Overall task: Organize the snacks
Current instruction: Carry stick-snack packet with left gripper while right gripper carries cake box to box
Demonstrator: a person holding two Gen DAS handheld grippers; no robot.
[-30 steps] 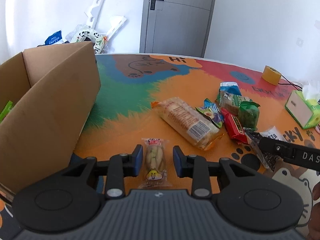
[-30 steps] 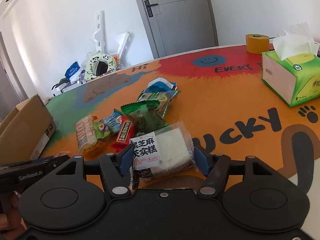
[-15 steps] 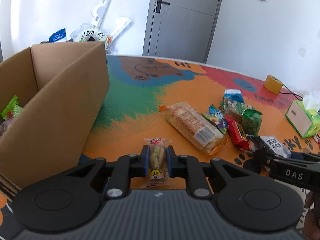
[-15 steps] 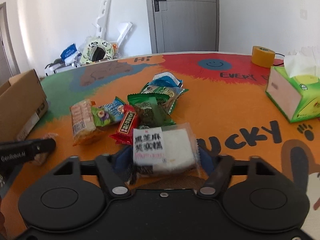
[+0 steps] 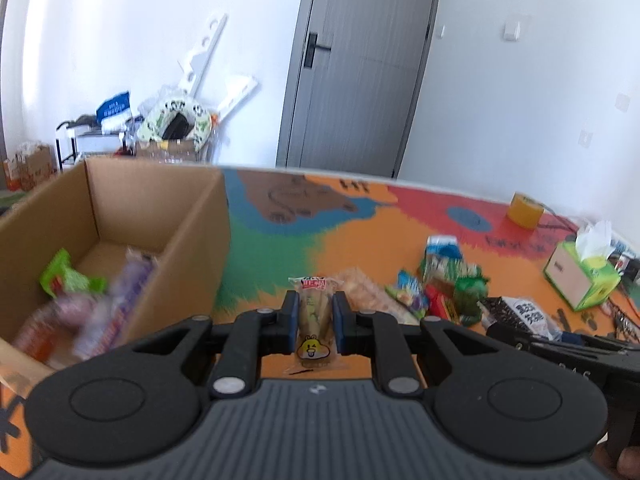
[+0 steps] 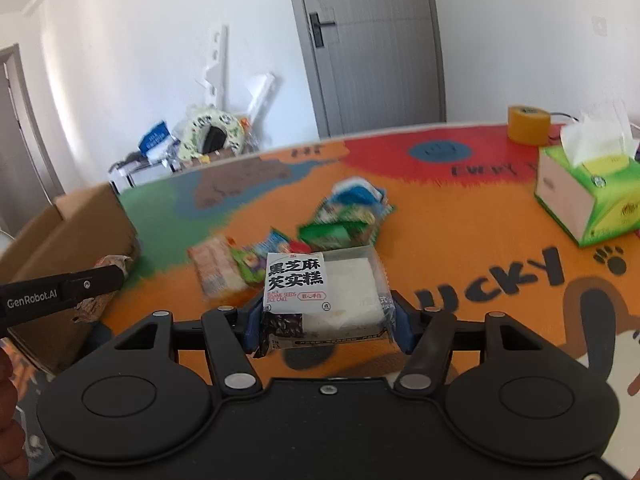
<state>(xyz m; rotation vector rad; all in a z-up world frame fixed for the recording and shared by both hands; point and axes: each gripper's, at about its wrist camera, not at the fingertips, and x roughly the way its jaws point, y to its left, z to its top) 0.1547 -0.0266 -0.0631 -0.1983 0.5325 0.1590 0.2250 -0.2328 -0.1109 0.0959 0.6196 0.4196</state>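
Note:
My left gripper (image 5: 314, 322) is shut on a slim clear snack packet (image 5: 313, 304) with a red label and a yellow cartoon face, held above the orange table. To its left stands an open cardboard box (image 5: 132, 208) with several snacks inside. My right gripper (image 6: 325, 320) has its jaws closing on a black sesame rice cake packet (image 6: 320, 288). The pads press its two sides, and it hangs clear of the table. A pile of loose snacks (image 6: 340, 220) lies beyond it, and the box (image 6: 80, 232) is at the far left.
A green tissue box (image 6: 588, 200) and a yellow tape roll (image 6: 528, 124) sit at the table's right side. A long cracker packet (image 6: 212, 268) lies left of the pile. The left gripper's finger (image 6: 80, 284) crosses the right wrist view near the box. Clutter stands by the far wall.
The left jaws shut on the slim packet and lifted it off the table, toward the box. The right jaws narrowed onto the rice cake packet and raised it.

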